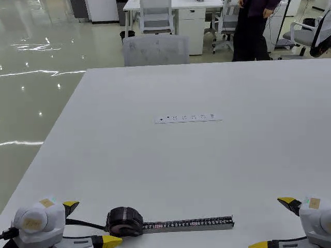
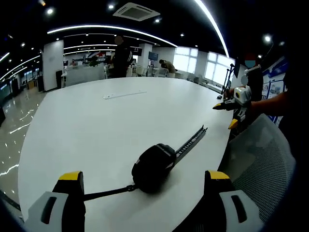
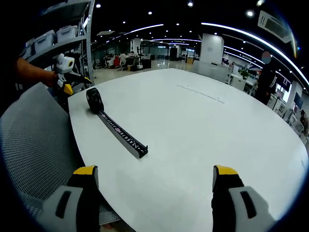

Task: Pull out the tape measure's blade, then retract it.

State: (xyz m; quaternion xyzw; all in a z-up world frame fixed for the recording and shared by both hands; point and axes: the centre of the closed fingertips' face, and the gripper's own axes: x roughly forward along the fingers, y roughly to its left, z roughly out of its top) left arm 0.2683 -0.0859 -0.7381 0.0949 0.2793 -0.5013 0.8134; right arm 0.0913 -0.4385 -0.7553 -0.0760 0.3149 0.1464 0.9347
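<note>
- A black round-cased tape measure (image 1: pixel 124 222) is lying at the near edge of the broad white table (image 1: pixel 207 165), toward the person's left.
- Its dark metal blade with pale markings (image 1: pixel 189 223) is lying drawn out flat on the table. It is running rightward from the case along the near edge, with its hooked end pointing toward the right gripper.
- A thin black strap (image 1: pixel 81 223) is trailing from the other side of the case toward the left gripper.
- The left gripper, white-bodied with yellow-tipped jaws (image 1: pixel 91 223), is hovering at the near left corner. Its jaws are standing wide apart, with the case lying just ahead of the gap between them. In the left gripper view they are touching neither case nor blade.
- The right gripper, white with yellow tips (image 1: pixel 273 223), is hovering at the near right, apart from the blade's end. Its jaws are also gaping wide and gripping nothing.
- A flat white socket strip (image 1: pixel 187 118) is lying in the middle of the table, well apart from the tape measure.
- A grey-backed chair (image 1: pixel 155 50) is standing at the table's far edge.
- A person in dark clothes (image 1: pixel 253 28) is standing beyond the chair, to the right.
</note>
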